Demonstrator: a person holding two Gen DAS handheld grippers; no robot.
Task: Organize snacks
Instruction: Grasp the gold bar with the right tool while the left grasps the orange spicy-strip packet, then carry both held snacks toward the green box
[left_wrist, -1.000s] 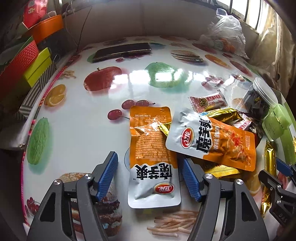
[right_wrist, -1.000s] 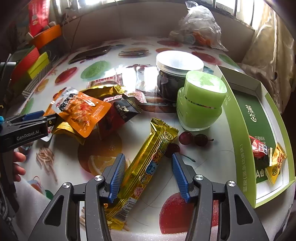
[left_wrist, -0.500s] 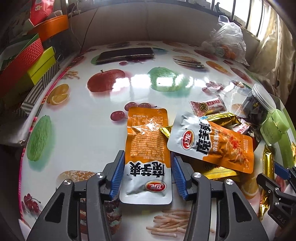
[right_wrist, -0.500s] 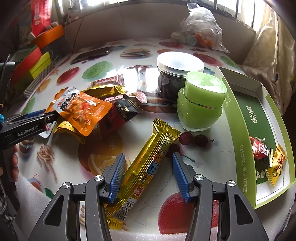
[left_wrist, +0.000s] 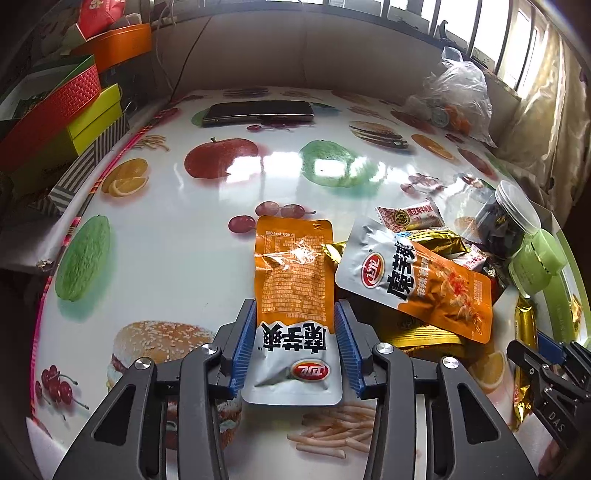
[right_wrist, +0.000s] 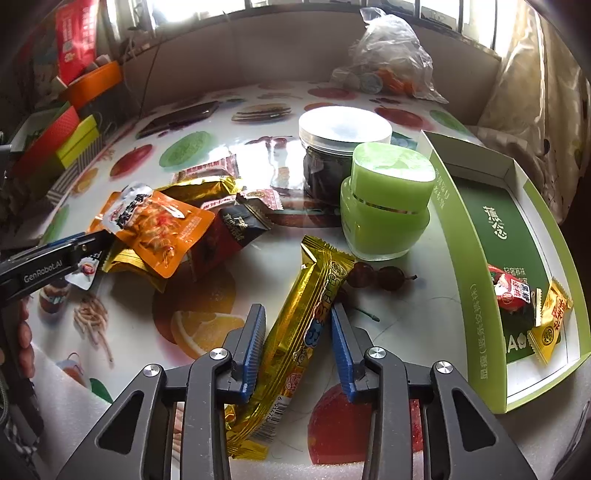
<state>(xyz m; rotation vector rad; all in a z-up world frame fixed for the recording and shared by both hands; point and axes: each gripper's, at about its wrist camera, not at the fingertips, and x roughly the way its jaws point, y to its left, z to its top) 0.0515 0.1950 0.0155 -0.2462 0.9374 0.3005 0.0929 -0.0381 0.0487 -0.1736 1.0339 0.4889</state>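
My left gripper (left_wrist: 295, 332) is shut on an orange and silver snack pouch (left_wrist: 293, 280); its blue pads press the pouch's two sides on the table. A second orange pouch (left_wrist: 417, 280) lies on a pile of gold and red wrappers to its right. My right gripper (right_wrist: 297, 334) is open, its jaws on either side of a long gold snack bar (right_wrist: 306, 321) that lies flat on the table. The left gripper also shows in the right wrist view (right_wrist: 92, 243) at the left edge. A green box lid (right_wrist: 480, 280) at the right holds a few small snacks (right_wrist: 513, 291).
A dark jar with a clear lid (right_wrist: 343, 147) and a green jar (right_wrist: 386, 203) stand beside the green box. A phone (left_wrist: 258, 110) lies at the table's far side. Stacked boxes (left_wrist: 55, 122) stand left, a plastic bag (left_wrist: 458, 96) at the far right.
My left gripper moved forward over the pouch and closed on its sides. My right gripper narrowed a little around the gold bar and stayed in place.
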